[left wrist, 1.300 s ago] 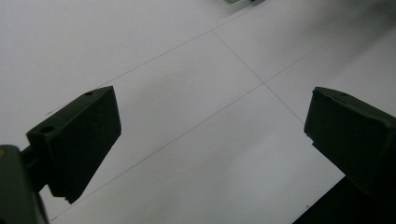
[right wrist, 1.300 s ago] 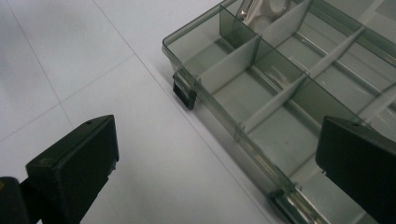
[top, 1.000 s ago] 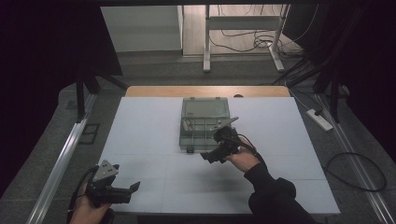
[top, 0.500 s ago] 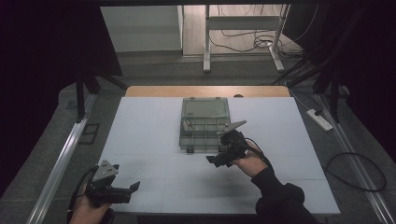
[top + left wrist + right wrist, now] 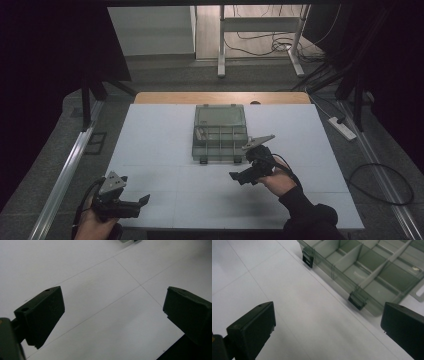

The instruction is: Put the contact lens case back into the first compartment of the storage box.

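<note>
A smoky clear compartment box (image 5: 220, 145) lies open at the table's middle, its lid (image 5: 220, 116) folded flat behind it. In the right gripper view the box (image 5: 372, 272) shows dividers and two black front latches (image 5: 357, 300); a small pale piece rests in one compartment. My right gripper (image 5: 238, 177) hovers just in front of the box's near right corner, open and holding nothing (image 5: 328, 315). My left gripper (image 5: 143, 200) sits low at the near left edge of the table, also open with nothing between its jaws (image 5: 112, 300).
The white table top (image 5: 160, 150) has faint seam lines. A wooden strip (image 5: 160, 97) runs along its far edge. Metal rails flank both sides, and a power strip (image 5: 342, 128) and cables lie on the floor at the right.
My right gripper has drawn back from the box toward the near edge and slightly right. The left gripper has stayed put.
</note>
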### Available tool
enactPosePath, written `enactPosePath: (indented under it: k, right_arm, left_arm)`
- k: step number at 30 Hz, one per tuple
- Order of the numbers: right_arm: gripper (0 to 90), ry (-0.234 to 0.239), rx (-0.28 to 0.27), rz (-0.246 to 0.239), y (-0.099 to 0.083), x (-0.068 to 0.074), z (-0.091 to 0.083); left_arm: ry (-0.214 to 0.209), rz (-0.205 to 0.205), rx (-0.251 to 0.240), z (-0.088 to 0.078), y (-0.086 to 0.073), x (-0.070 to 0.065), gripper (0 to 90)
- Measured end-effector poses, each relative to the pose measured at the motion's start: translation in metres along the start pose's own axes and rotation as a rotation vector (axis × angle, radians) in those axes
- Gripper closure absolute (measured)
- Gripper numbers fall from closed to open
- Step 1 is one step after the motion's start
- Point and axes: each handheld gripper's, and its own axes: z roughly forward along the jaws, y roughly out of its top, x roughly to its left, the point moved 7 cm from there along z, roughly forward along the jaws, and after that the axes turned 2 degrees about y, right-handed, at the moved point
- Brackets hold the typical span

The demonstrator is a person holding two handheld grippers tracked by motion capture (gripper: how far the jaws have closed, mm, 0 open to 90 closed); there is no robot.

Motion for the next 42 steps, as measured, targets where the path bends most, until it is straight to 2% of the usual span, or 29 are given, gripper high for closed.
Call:
enactPosePath:
  k: [16, 42]
  right_arm:
    - [0.0, -0.015, 0.005, 0.026, -0.023, -0.005, -0.015]
    - [0.0, -0.066, -0.026, 0.108, -0.06, -0.02, -0.053]
  left_arm:
    - [0.001, 0.0, 0.002, 0.0, 0.0, 0.0, 3.6]
    - [0.002, 0.0, 0.004, 0.0, 0.0, 0.0, 3.6]
